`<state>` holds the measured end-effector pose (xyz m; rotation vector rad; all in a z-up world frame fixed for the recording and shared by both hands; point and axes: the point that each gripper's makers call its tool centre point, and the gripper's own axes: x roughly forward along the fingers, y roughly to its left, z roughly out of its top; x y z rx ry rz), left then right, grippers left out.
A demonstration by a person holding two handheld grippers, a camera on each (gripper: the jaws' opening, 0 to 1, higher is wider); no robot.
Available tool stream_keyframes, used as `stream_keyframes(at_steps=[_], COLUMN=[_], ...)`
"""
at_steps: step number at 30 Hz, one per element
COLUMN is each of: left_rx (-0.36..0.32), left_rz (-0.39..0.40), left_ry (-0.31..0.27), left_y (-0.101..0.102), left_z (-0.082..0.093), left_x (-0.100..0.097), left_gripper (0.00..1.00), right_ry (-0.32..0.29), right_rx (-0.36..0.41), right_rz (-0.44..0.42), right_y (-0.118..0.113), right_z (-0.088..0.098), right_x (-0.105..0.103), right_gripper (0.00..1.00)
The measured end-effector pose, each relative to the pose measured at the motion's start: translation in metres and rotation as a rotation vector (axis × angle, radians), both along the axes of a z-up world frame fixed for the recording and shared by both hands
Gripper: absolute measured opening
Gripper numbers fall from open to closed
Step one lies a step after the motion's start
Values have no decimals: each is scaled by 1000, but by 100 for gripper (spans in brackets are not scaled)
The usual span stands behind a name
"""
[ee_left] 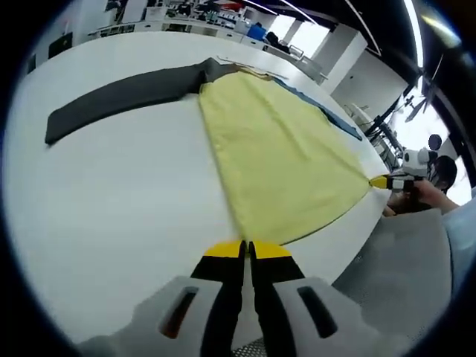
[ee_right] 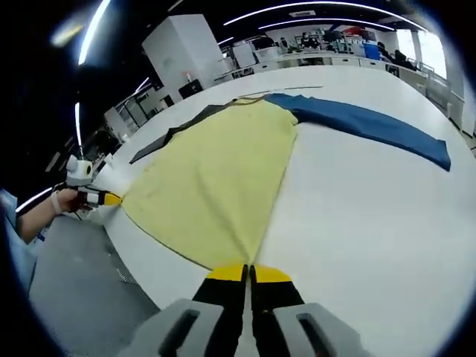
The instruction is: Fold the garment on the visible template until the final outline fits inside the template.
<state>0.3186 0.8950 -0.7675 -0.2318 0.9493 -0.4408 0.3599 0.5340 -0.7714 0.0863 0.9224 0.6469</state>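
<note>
A garment with a yellow body [ee_left: 282,156], a dark grey sleeve [ee_left: 126,97] and a blue sleeve [ee_left: 327,115] lies spread flat on the white table [ee_left: 111,208]. My left gripper [ee_left: 245,251] is shut on one corner of the yellow hem at the table's edge. My right gripper [ee_left: 379,181] pinches the other hem corner, off to the right. In the right gripper view my right gripper [ee_right: 249,274] is shut on the yellow body [ee_right: 216,178], with the blue sleeve [ee_right: 372,123] stretched out to the right and the grey sleeve [ee_right: 178,130] to the left. The left gripper [ee_right: 108,198] holds the far corner.
The table's rounded edge runs along the hem, with grey floor [ee_right: 74,275] below it. A person's hand [ee_left: 424,195] holds the right gripper. Desks and shelves [ee_right: 327,56] stand far behind. Bare white tabletop [ee_right: 372,223] lies beside the garment.
</note>
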Motion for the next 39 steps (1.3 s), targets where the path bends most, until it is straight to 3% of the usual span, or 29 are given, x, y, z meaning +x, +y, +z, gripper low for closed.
stream_keyframes(at_steps=[8, 12, 15, 18, 20, 23, 30, 37, 39], left_rx=[38, -41, -81, -44, -56, -78, -130, -150, -155], left_rz=[-33, 67, 80, 46, 17, -28, -41, -58, -50], left_ry=[-45, -122, -244, -386, -424, -478, -528, -531, -525], left_y=[1, 10, 13, 14, 7, -4, -20, -28, -28], left_z=[4, 25, 46, 68, 75, 85, 98, 97, 96], left_x=[4, 21, 37, 49, 52, 57, 70, 72, 72], left_gripper=[2, 8, 13, 19, 29, 47, 94, 98, 97], right_ry=[-32, -70, -108, -141, -164, -183, -216, -246, -224], right_rx=[68, 77, 97, 102, 90, 70, 53, 29, 127], right_rz=[-62, -78, -91, -89, -75, -66, -119, -173, -303], right_y=[-3, -11, -16, -20, -22, -29, -54, -82, -90], right_z=[10, 20, 31, 37, 40, 43, 52, 59, 69], right_x=[3, 10, 19, 28, 36, 45, 72, 95, 107], right_gripper=[3, 11, 25, 43, 58, 69, 86, 95, 93])
